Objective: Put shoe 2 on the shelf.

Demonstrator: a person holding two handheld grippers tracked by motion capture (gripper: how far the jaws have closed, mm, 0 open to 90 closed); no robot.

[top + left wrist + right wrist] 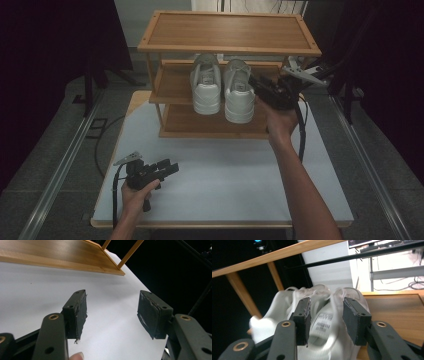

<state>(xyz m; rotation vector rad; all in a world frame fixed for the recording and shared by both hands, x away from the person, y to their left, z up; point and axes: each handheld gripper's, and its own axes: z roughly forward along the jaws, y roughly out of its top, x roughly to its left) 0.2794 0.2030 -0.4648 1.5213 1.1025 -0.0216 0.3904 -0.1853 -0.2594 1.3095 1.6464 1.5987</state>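
Two white shoes stand side by side on the middle shelf of a wooden rack (174, 85), heels toward me: the left shoe (206, 85) and the right shoe (238, 92). My right gripper (259, 88) is at the right shoe's heel side, held in a hand. In the right gripper view its jaws stand apart around a gap (326, 317). The nearer shoe (322, 326), with its printed insole label, shows blurred just beyond the pads, which do not press on it. The other shoe (270, 315) lies behind. My left gripper (169, 169) rests low over the white table, open (112, 312) and empty.
The rack has a top shelf (227, 30) and a bottom shelf (190, 122), both bare, and stands at the far side of the white table (225, 175). The bottom shelf's edge (62, 263) lies ahead of the left gripper. Dark curtains flank the table.
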